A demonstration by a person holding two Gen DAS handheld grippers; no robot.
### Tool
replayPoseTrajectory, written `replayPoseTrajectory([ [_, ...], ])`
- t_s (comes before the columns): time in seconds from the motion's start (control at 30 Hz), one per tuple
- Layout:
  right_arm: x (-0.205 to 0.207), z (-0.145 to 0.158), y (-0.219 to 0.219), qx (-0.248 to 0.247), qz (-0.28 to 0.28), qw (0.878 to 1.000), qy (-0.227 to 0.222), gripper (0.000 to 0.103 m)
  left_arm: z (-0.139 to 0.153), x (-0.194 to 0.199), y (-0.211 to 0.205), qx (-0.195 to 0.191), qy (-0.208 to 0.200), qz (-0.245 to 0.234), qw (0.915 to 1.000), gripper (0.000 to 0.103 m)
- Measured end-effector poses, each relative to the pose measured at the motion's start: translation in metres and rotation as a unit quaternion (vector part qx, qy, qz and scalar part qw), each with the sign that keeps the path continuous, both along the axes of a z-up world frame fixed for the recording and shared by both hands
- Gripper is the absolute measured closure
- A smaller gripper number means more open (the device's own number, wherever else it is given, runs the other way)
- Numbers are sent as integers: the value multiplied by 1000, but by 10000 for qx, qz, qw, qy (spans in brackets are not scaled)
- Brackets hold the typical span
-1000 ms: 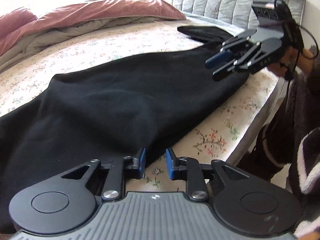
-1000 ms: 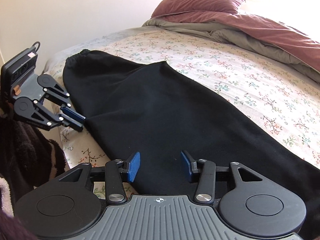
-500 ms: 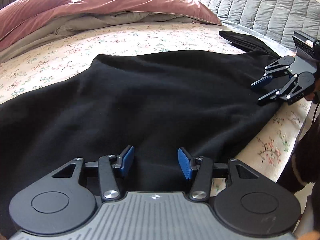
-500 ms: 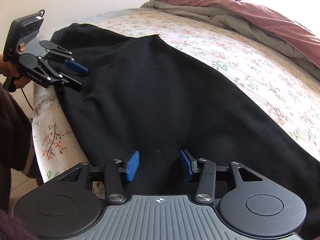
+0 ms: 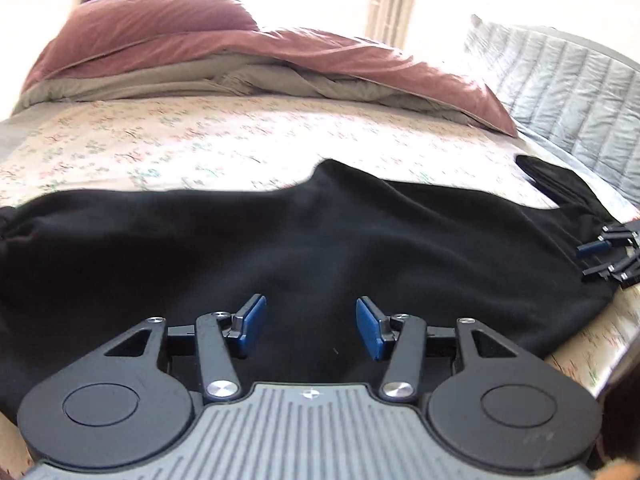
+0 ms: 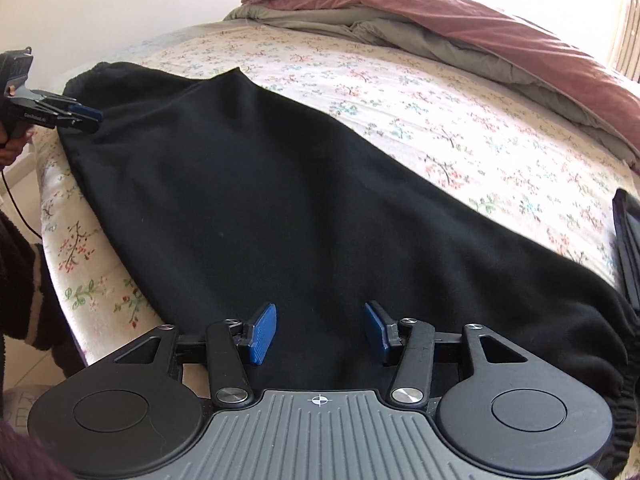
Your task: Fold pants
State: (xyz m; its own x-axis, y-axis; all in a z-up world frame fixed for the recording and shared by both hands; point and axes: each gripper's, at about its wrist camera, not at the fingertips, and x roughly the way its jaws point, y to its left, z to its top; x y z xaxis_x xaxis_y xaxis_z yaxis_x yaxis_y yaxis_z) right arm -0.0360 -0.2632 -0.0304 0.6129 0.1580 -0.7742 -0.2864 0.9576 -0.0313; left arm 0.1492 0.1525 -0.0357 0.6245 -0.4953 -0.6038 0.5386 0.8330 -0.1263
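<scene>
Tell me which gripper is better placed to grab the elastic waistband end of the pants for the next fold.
Probably the right gripper: it is open over the pants, with the gathered waistband just beside it. The left gripper, also open, is toward the cuff end, across the garment.
</scene>
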Motion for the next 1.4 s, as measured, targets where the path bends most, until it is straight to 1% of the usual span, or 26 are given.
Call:
replayPoseTrajectory([
  [0.03,9,0,5,-16,-42,10000,-86,46,2,8,-3,56,-100,201,9997,41],
  [0.13,39,1,22,-53,-241,9989,-387,46,-1,29,-13,356,-370,763,9958,40],
  [0.27,76,-5,28,238,-727,9944,-727,46,-12,55,-14,796,-468,1476,9847,40],
  [0.3,83,-9,27,246,-861,9931,-756,46,-15,60,-11,878,-446,1649,9814,41],
  [0.33,91,-15,25,195,-1025,9919,-728,46,-18,65,-5,918,-407,1804,9785,41],
  [0.37,96,-21,21,96,-1172,9909,-654,47,-21,69,0,1005,-407,1999,9738,42],
  [0.4,99,-26,15,22,-1282,9896,-648,47,-23,72,5,1064,-426,2084,9713,42],
  [0.43,102,-29,7,-5,-1403,9877,-687,48,-26,73,11,1069,-457,2120,9703,42],
  [0.47,104,-30,0,-21,-1592,9851,-652,43,-26,73,16,1078,-494,2177,9688,42],
  [0.5,104,-31,-14,136,-1810,9817,-570,42,-26,72,20,1063,-507,2208,9682,43],
  [0.53,101,-33,-32,483,-2043,9765,-492,42,-25,72,22,1012,-500,2220,9685,43],
  [0.57,98,-34,-44,568,-2229,9720,-483,42,-25,71,24,982,-493,2230,9686,44],
  [0.7,82,-28,-62,600,-2600,9622,-547,42,-16,66,13,1126,-577,2258,9659,45],
  [0.73,78,-25,-61,542,-2659,9607,-579,37,-13,66,10,1083,-557,2254,9666,45],
  [0.8,70,-16,-56,412,-2696,9598,-656,37,-3,58,4,920,-457,2231,9694,39],
  [0.83,68,-8,-53,388,-2671,9607,-652,35,2,54,0,867,-315,2223,9706,37],
  [0.9,62,1,-52,375,-2732,9594,-592,32,10,46,-9,709,-40,2087,9754,28],
  [0.97,53,8,-55,321,-2834,9570,-520,28,17,34,-19,520,144,1942,9795,24],
  [1.03,45,13,-60,298,-2919,9547,-492,27,24,26,-28,307,283,1824,9823,20],
  [1.1,37,18,-66,316,-3029,9512,-494,27,29,19,-39,136,358,1699,9847,12],
  [1.17,29,23,-72,383,-3146,9470,-533,23,31,16,-51,115,466,1567,9865,9],
  [1.27,15,31,-82,505,-3274,9415,-611,21,30,10,-72,52,630,1355,9888,6],
  [1.33,7,38,-87,499,-3322,9394,-686,20,28,6,-84,-8,729,1225,9898,4],
  [1.4,0,42,-90,441,-3340,9385,-760,16,27,2,-97,-46,763,1066,9914,0],
])
